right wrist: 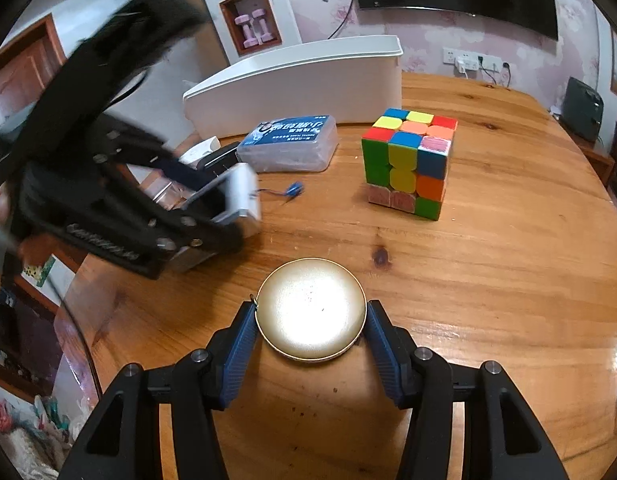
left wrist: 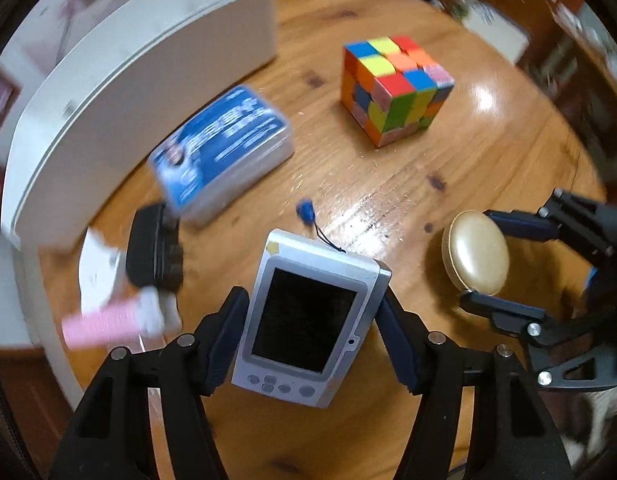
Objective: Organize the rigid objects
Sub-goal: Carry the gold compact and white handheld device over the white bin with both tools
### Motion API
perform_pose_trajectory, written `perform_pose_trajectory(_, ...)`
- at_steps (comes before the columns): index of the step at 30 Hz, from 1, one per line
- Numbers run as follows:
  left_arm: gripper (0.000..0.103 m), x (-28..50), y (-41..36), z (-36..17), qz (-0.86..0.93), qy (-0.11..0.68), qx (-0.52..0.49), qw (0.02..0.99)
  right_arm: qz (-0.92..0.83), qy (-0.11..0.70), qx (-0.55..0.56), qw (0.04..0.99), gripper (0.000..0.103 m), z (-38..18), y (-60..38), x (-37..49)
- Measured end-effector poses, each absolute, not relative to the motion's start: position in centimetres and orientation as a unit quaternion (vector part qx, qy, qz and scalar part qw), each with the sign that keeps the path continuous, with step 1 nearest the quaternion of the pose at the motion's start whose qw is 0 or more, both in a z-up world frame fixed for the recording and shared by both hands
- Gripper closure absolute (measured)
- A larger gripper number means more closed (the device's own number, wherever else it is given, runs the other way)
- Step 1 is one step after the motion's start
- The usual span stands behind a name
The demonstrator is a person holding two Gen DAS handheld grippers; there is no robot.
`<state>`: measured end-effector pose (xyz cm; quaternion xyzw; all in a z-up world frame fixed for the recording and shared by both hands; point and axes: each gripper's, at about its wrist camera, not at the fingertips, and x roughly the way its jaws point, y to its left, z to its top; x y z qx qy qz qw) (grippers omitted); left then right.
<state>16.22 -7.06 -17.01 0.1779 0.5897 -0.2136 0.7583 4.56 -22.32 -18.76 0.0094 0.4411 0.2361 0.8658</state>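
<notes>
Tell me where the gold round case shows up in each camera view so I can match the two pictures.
Left wrist view: the gold round case sits at the right edge, between the right hand-held gripper's fingers.
Right wrist view: it is at bottom centre, gripped on both sides, lying on the table.
Shared landmark: the colourful puzzle cube, beyond the case in both.

Both grippers are built from black angular linkage arms fitted with silver round-head screws. Fingers are faced with ribbed dark-blue pads. White lettering is printed on the left gripper.

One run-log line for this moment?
left gripper: shut on silver handheld device | right gripper: shut on gold round case | white bin: behind
</notes>
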Motion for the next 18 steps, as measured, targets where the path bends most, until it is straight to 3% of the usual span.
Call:
perform_pose_trajectory(8,0.04,15.8,-3.6,-12.7,-0.186,0.567,0.067,0.799,0.231,0.411,0.008,0.882,0.048,-14.0,-21.9,4.0)
perform_pose_trajectory(18,0.041,16.9,-2.2,-0.1,-0.136,0.473,-0.002,0.87,0.213,0.361,0.002,0.908,0.048,-4.9,-21.1,8.1)
